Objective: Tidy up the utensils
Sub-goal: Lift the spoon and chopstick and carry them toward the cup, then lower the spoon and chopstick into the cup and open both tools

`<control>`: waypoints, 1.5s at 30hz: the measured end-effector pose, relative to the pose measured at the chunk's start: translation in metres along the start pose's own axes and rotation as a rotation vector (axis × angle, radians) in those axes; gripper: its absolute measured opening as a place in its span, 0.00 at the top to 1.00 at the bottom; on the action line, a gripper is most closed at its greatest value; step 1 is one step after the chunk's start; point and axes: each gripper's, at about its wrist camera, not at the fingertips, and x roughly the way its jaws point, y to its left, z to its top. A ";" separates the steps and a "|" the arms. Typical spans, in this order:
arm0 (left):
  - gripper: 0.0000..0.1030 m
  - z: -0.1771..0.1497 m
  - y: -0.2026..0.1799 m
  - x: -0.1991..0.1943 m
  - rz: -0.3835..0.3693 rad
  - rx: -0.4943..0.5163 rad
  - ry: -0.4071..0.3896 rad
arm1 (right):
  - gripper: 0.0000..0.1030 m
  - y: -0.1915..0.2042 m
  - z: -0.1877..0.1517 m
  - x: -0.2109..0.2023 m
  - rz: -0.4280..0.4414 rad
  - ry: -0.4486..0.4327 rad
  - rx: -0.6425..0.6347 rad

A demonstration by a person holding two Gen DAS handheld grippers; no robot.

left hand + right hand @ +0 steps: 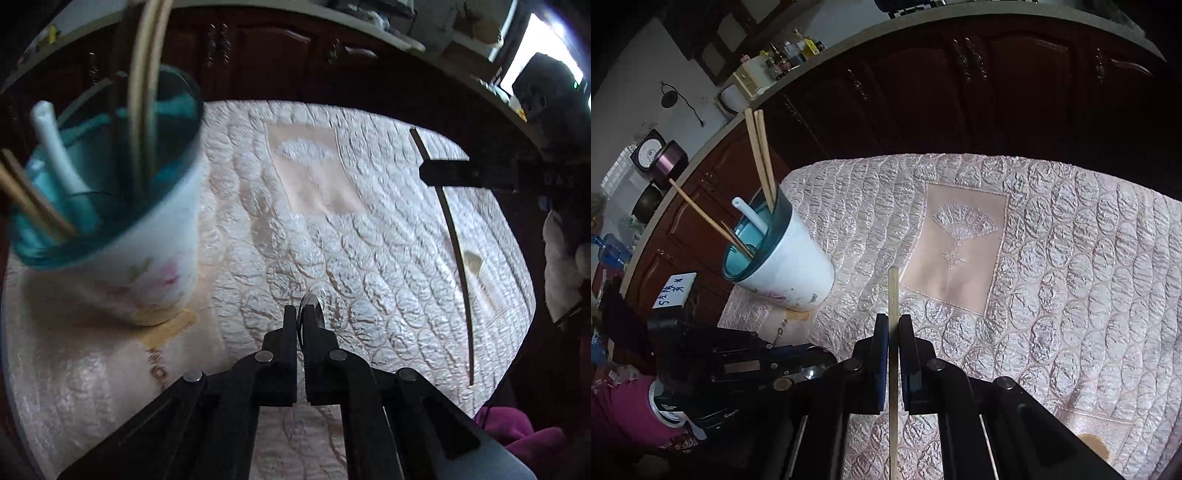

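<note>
Near the left edge of the tabletop (1052, 258), which a quilted pink cloth covers, stands a white cup (790, 266) with a teal rim, tilted in both views. It holds several wooden chopsticks (761, 155) and a white spoon handle (751, 214). Over the cloth's middle, the right gripper (894, 332) has its jaws pinching a single chopstick (893, 295) upright. The left gripper (303, 325), nearer the front edge, has its jaws pressed onto a metal spoon (310, 306), whose bowl shows just past the fingertips.
</note>
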 end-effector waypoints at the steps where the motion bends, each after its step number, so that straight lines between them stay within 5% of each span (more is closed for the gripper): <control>1: 0.98 0.000 0.001 -0.011 0.003 -0.007 -0.015 | 0.94 0.003 0.001 -0.004 0.003 -0.010 -0.007; 9: 0.97 0.021 0.017 -0.107 0.095 -0.050 -0.208 | 0.94 0.037 0.026 -0.045 0.079 -0.146 -0.048; 16: 0.97 0.058 0.033 -0.170 0.323 -0.017 -0.403 | 0.94 0.084 0.070 -0.062 0.150 -0.277 -0.073; 21: 0.98 0.078 0.042 -0.169 0.477 -0.005 -0.472 | 0.94 0.121 0.107 -0.058 0.170 -0.357 -0.107; 27: 0.97 0.090 0.045 -0.163 0.572 0.014 -0.503 | 0.94 0.152 0.142 -0.040 0.195 -0.432 -0.127; 35: 0.97 0.083 0.046 -0.139 0.654 0.052 -0.498 | 0.94 0.173 0.157 0.001 0.067 -0.508 -0.182; 45: 0.97 0.065 0.044 -0.112 0.627 0.032 -0.444 | 0.93 0.140 0.131 0.037 0.071 -0.374 -0.166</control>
